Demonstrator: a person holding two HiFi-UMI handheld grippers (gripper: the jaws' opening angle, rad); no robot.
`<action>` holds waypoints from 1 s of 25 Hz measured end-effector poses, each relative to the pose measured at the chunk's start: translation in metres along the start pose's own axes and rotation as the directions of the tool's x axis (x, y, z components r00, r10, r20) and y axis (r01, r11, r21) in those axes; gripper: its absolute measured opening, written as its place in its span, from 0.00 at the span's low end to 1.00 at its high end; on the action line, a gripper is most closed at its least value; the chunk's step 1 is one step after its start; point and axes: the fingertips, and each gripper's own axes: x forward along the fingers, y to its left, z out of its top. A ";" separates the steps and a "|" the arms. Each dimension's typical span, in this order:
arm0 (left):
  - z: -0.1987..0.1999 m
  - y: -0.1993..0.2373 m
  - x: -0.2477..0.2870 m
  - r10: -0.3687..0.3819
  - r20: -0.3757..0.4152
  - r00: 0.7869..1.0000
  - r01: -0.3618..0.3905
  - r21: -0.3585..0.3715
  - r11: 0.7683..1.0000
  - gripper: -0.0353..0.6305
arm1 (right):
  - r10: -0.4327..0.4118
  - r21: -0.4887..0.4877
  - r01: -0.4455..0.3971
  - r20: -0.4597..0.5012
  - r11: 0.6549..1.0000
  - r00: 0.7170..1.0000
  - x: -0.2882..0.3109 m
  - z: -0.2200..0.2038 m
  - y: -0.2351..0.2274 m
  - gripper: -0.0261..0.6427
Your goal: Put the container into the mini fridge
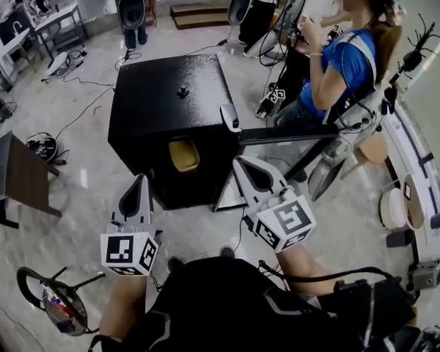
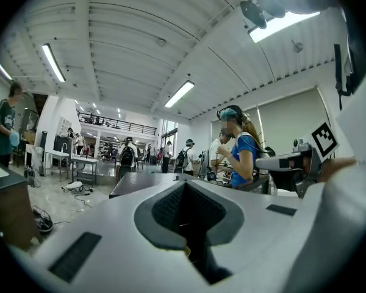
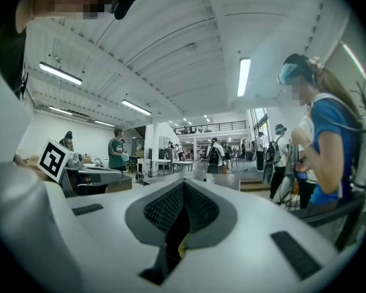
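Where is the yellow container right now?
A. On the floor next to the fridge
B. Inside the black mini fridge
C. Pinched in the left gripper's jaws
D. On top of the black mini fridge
B: in the head view the yellow container sits inside the open front of the black mini fridge, whose door is swung open.

Mini fridge (image 1: pixel 169 94) stands open ahead — its door (image 1: pixel 286 133) juts right.

Matt black mini fridge (image 1: pixel 169 94), yellow plastic container (image 1: pixel 183 155), glossy grey floor (image 1: pixel 81 189)
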 end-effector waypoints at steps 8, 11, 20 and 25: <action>0.007 -0.004 -0.001 0.020 0.019 1.000 -0.020 0.018 1.000 0.06 | -0.004 0.013 0.004 -0.002 1.000 1.000 0.007 -0.006 -0.004 0.06; 0.006 -0.002 -0.003 0.023 0.015 1.000 -0.023 0.013 1.000 0.06 | -0.004 0.005 0.004 0.006 1.000 1.000 0.008 0.000 -0.005 0.06; 0.009 0.006 -0.010 0.048 0.006 0.999 -0.048 0.016 0.999 0.06 | -0.031 0.030 0.031 0.009 0.999 0.999 0.008 -0.004 -0.009 0.06; 0.008 0.010 -0.014 0.054 0.001 0.999 -0.054 0.012 0.998 0.06 | -0.038 0.002 0.038 0.011 0.999 0.999 0.006 0.000 -0.006 0.06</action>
